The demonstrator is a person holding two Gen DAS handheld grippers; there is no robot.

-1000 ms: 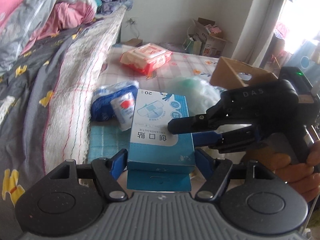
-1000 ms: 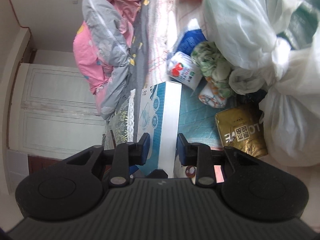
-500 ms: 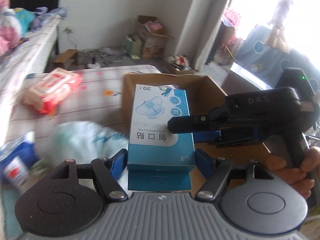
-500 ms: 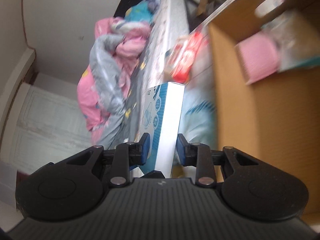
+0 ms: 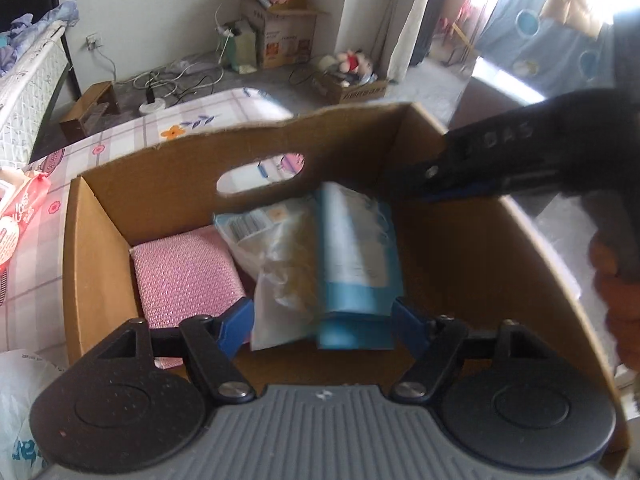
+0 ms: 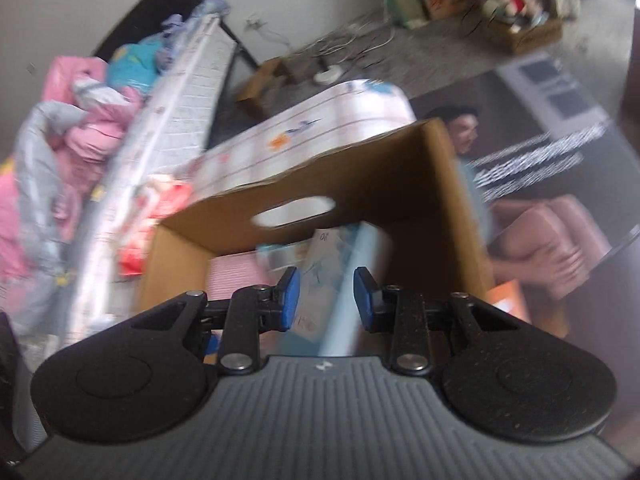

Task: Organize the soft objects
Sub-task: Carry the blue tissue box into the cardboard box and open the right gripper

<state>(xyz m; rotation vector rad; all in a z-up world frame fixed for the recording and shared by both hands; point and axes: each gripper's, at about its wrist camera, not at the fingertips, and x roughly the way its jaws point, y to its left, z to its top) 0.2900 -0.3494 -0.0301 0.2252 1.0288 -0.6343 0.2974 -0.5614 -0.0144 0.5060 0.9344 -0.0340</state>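
Inside the cardboard box, a blue box is low down and tipped over, partly on top of a clear bag. A pink bumpy pack lies next to the bag, by the box's left wall. The box has a long hole for a handle in its far wall.

The side of the right claw says "DAS". The top of the blue box says "20". The rest of its writing is too blurry to read. A red pack lies outside the cardboard box on the flowery sheet. Its letters are too small to read.

Half a second ago both claws held the blue box upright, above the rim of the cardboard box, and its label was sharp. Now it is down inside and smeared.

The left claw is wide apart and has just been opening. The blue box is between its pads, but the left pad is clear of it, so it has no hold. The right claw's pads are close together with the blue box between them. I cannot tell if they are pressing on it.
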